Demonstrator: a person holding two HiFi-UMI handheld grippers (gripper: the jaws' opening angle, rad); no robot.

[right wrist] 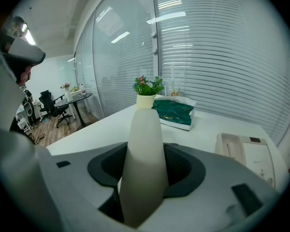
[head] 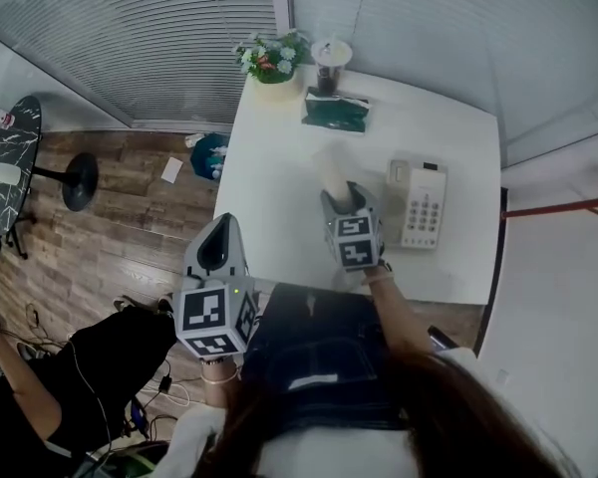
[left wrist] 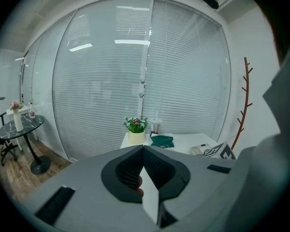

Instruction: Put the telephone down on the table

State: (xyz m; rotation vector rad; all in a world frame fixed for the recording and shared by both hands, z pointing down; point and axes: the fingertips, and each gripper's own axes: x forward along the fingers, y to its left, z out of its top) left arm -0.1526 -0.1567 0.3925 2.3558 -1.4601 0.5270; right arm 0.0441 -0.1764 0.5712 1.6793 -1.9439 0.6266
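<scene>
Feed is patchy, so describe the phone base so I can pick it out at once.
In the head view, find the white table, then its right side. The phone base lies flat there: a cream rectangle with a keypad grid, unlike the green pack and flower pot at the far edge.

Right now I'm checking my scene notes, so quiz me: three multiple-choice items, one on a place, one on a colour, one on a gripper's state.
1. Where does the telephone base stand?
A. near the table's right edge
B. beside the flowerpot
C. on the floor

2. What colour is the tissue pack?
A. red
B. green
C. yellow

3. What state is the right gripper in?
A. open and empty
B. shut and empty
C. shut on the handset

Answers:
1. A, it sits at the right of the white table.
2. B, its wrapper is dark green.
3. C, the cream handset stands between its jaws.
</scene>
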